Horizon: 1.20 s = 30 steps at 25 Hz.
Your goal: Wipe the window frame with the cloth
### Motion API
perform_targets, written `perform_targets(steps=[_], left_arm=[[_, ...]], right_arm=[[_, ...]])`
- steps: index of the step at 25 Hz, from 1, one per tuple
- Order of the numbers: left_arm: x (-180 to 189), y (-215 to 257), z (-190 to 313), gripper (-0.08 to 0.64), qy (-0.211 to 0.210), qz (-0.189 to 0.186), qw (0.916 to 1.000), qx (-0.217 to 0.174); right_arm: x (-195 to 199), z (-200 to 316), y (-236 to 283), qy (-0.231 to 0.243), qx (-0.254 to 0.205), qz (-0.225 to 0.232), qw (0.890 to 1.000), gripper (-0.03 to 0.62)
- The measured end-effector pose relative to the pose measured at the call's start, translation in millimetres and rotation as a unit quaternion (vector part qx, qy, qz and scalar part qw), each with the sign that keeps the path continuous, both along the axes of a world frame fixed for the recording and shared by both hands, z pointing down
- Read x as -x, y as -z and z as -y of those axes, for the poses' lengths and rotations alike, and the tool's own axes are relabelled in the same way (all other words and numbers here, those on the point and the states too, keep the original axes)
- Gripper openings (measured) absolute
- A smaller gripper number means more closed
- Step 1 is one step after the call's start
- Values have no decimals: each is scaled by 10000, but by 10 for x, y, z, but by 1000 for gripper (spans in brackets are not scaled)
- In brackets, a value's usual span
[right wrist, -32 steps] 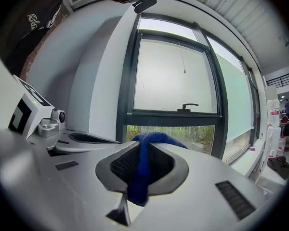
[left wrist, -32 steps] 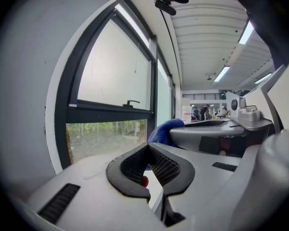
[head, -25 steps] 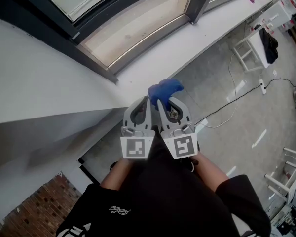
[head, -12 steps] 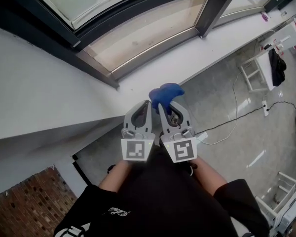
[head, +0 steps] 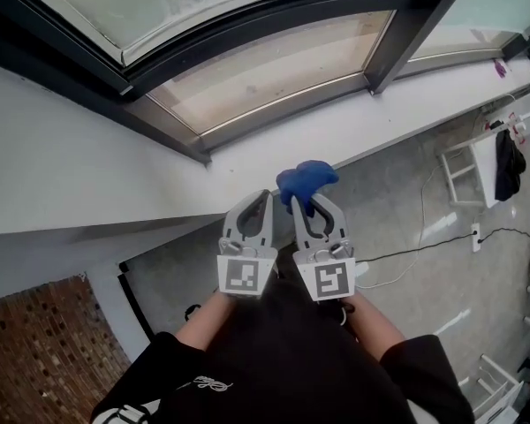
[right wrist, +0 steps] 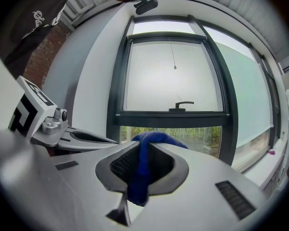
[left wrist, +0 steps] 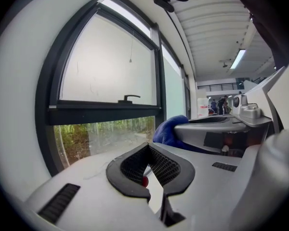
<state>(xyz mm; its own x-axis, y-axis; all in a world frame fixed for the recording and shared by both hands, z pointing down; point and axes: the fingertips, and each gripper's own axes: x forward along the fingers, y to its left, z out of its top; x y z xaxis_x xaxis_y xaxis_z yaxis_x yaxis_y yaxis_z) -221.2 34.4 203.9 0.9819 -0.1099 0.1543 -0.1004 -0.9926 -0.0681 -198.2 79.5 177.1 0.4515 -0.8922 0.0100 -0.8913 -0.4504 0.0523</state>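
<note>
Cloth (head: 306, 180), blue and soft, is bunched at the tip of the right tool (head: 302, 200), whose jaws pinch a fold of it that runs between the pads. It looks light and limp, so it should drape and drag rather than push; holding a thick bunch near its middle seems wise. The left tool (head: 266, 198), just beside, is pressed together on nothing. Both hover near the white sill (head: 274, 144), apart from the dark window frame (head: 247, 26)
</note>
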Motion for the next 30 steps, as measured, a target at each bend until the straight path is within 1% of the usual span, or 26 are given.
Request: perform_targets(steps=[3, 6, 10, 13, 17, 22, 26, 30], left_arm=[[-67, 2, -83, 5, 78, 15, 9999, -79], [-111, -42, -132, 5, 135, 120, 9998, -59], [-163, -76, -142, 5, 98, 260, 9995, -164], [-167, -106, -73, 5, 190, 293, 9994, -69], [-209, -178, 60, 5, 262, 365, 9990, 7], [-322, -192, 324, 5, 338, 324, 9989, 61], [-406, -196, 633, 5, 490, 314, 9982, 112], [-461, -217, 959, 5, 521, 350, 9980, 55]], right_arm=[[-140, -106, -24, 9, -93, 12, 10000, 34], [-221, -194, -44, -7, -161, 63, 9999, 34], [-305, -220, -118, -23, -127, 195, 9997, 34], [-354, -159, -148, -2, -89, 210, 9997, 34], [-416, -50, -159, 1, -112, 204, 9997, 34], [-481, 172, -170, 109, 52, 159, 9998, 34], [-558, 457, -157, 222, 162, 185, 9995, 34], [-620, 819, -117, 328, 145, 149, 9992, 34]])
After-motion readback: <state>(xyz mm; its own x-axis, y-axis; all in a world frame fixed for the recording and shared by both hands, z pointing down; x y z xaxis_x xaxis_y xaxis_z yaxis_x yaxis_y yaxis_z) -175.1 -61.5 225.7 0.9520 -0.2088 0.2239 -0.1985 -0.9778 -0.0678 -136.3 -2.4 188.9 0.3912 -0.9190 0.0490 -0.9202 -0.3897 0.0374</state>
